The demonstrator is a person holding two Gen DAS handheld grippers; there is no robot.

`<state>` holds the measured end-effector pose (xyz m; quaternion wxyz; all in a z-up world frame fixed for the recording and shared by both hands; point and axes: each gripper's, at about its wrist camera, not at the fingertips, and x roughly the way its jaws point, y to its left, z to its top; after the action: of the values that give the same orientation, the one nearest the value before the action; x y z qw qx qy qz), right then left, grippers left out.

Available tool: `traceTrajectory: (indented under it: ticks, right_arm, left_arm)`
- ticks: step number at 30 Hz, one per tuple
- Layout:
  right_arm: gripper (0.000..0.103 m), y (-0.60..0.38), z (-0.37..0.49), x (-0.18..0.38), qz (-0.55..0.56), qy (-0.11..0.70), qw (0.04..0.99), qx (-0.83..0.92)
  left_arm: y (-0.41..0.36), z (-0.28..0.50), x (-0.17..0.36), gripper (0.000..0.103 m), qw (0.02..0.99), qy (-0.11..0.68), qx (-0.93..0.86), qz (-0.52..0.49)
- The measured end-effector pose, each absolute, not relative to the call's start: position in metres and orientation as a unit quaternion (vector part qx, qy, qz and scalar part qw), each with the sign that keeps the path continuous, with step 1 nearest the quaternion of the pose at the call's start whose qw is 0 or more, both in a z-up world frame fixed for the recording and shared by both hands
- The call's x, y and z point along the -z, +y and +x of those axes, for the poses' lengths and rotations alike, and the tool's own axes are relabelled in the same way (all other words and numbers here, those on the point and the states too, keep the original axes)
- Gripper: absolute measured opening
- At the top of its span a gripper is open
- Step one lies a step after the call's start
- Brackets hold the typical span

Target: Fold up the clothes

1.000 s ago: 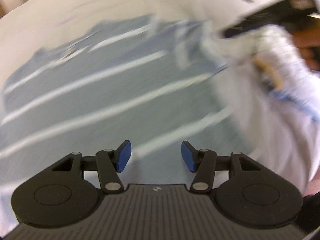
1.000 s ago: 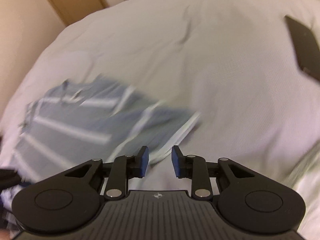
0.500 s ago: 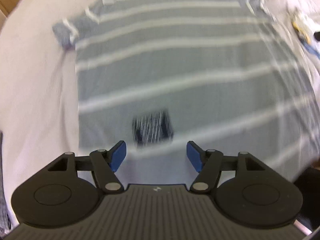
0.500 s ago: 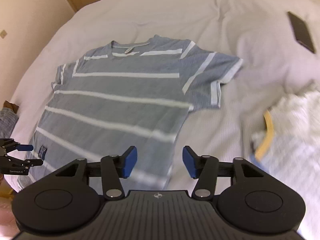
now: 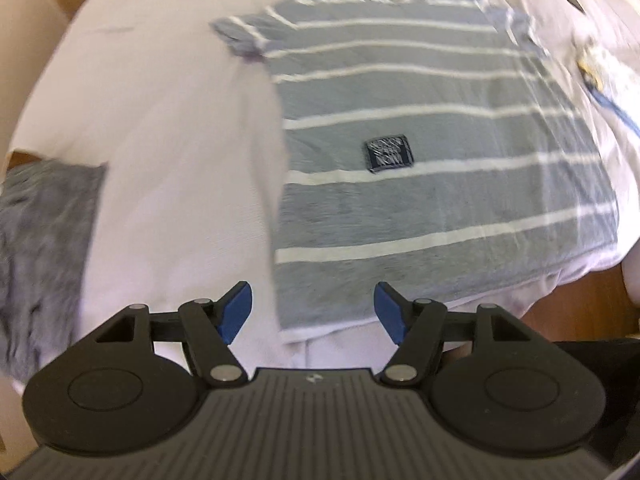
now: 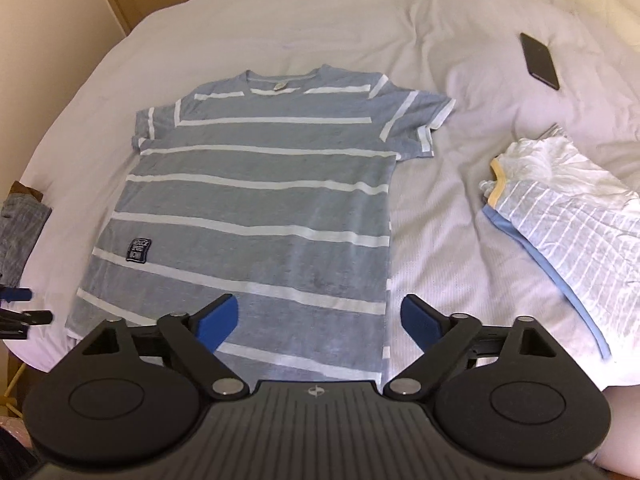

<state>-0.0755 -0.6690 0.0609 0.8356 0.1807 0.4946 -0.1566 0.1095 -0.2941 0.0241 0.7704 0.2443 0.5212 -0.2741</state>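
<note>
Striped T-shirt (image 6: 256,216) lies flat, front up, on the white bed (image 6: 280,32), collar at the far end, hem at the near edge. Both short sleeves are spread out to the sides. A dark patch (image 6: 139,249) sits low on the shirt's left side; it is also visible in the left wrist view (image 5: 389,154).

Left gripper (image 5: 312,312): jaws spread wide, holding nothing, hovering over the shirt's near left hem corner. That view is motion-blurred. Its blue tips show at the far left edge of the right wrist view.

Right gripper (image 6: 318,322): jaws spread wide, empty, above the near right hem area.

A second garment (image 6: 560,208), white and blue with thin stripes and a yellow trim, lies crumpled to the right, apart from the shirt. A dark phone (image 6: 540,61) lies far right on the bed. A grey cloth (image 6: 18,232) sits at the bed's left edge.
</note>
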Motion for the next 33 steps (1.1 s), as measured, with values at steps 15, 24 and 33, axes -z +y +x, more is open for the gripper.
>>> traceTrajectory:
  ticks: [15, 24, 33]
  right_arm:
    - [0.099, -0.655, -0.080, -0.113, 0.196, 0.465, 0.845, 0.174]
    - [0.100, -0.623, -0.083, -0.145, 0.200, 0.454, 0.826, 0.266]
    - [0.101, -0.538, -0.060, -0.144, 0.225, 0.447, 0.801, 0.327]
  left_arm:
    - [-0.335, 0.101, -0.121, 0.082, 0.817, 0.470, 0.286, 0.171]
    - [-0.351, 0.137, -0.137, 0.089, 0.791, 0.433, 0.391, 0.183]
    - [-0.283, 0.172, -0.147, 0.097, 0.782, 0.395, 0.432, 0.212]
